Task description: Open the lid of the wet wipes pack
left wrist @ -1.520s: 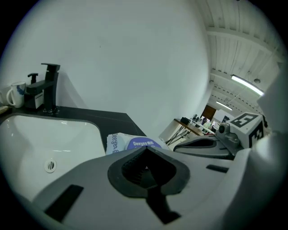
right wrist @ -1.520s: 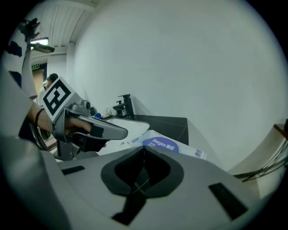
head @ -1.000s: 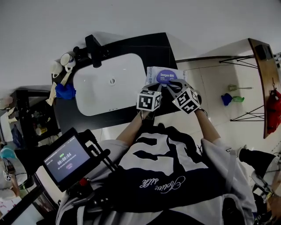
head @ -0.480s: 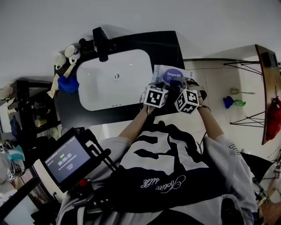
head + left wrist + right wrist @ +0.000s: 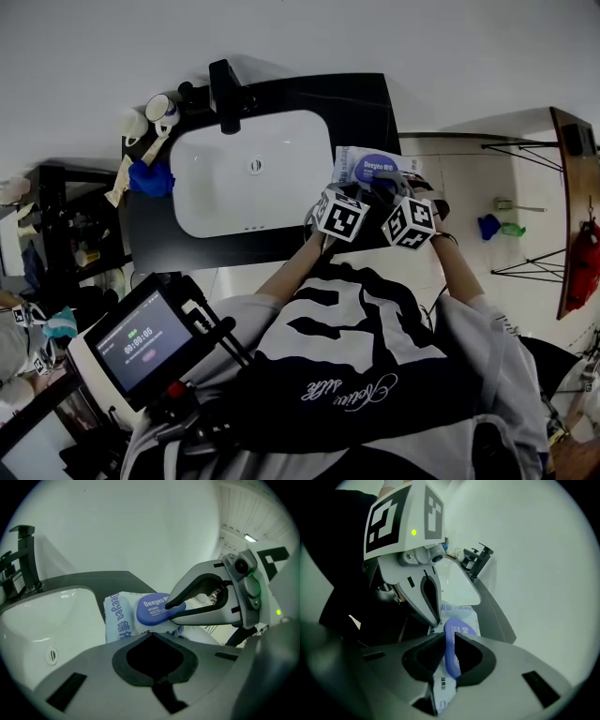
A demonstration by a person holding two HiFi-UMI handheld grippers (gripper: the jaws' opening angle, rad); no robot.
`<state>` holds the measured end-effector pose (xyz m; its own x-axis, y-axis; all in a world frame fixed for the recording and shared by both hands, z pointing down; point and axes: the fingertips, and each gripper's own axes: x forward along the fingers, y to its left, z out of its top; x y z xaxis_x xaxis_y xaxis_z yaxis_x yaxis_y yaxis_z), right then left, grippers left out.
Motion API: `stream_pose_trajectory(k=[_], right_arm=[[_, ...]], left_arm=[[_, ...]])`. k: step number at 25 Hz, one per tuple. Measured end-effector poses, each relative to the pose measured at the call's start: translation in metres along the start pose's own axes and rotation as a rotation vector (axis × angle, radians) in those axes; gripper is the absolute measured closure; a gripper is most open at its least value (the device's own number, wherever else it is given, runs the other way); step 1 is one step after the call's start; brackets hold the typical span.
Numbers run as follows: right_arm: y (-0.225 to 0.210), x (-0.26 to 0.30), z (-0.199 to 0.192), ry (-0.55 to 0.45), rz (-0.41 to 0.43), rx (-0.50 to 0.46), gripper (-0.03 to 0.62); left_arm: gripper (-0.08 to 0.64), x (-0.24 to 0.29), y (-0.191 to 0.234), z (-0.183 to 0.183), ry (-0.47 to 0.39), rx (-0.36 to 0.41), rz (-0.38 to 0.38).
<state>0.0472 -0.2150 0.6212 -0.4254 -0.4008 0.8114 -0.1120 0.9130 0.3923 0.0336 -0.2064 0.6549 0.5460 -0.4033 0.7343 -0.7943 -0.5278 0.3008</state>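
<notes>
The wet wipes pack (image 5: 361,164) is white with a round blue lid (image 5: 151,610). It sits at the right end of the black counter (image 5: 309,94), beside the sink. My right gripper (image 5: 449,634) is shut on the lid's edge, and the lid stands edge-on between its jaws. From the left gripper view the right gripper (image 5: 169,610) pinches the lid's right rim. My left gripper (image 5: 152,635) is shut, with its tips against the pack's near edge and nothing showing between its pads. Both grippers' marker cubes (image 5: 340,214) cover the pack's near side from the head.
A white sink basin (image 5: 246,183) with a black tap (image 5: 225,94) lies left of the pack. Cups and a blue cloth (image 5: 150,178) sit at the counter's far left. The counter's right edge is close to the pack, with tiled floor (image 5: 469,187) beyond. A screen on a rig (image 5: 136,342) sits lower left.
The head view has shifted, so the counter and pack sit a little further right. Both grippers have stayed at the pack, with their cubes drawn slightly nearer to it.
</notes>
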Motion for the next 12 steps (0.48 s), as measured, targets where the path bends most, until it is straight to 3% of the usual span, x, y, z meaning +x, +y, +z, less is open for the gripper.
stream_pose_trajectory(k=[6, 12], right_arm=[[-0.003, -0.006, 0.0, -0.049, 0.005, 0.053, 0.535], [-0.044, -0.033, 0.022, -0.184, -0.106, 0.16, 0.549]], left_arm=[[0.561, 0.0, -0.004, 0.0, 0.002, 0.028, -0.001], [0.561, -0.002, -0.007, 0.002, 0.002, 0.032, -0.01]])
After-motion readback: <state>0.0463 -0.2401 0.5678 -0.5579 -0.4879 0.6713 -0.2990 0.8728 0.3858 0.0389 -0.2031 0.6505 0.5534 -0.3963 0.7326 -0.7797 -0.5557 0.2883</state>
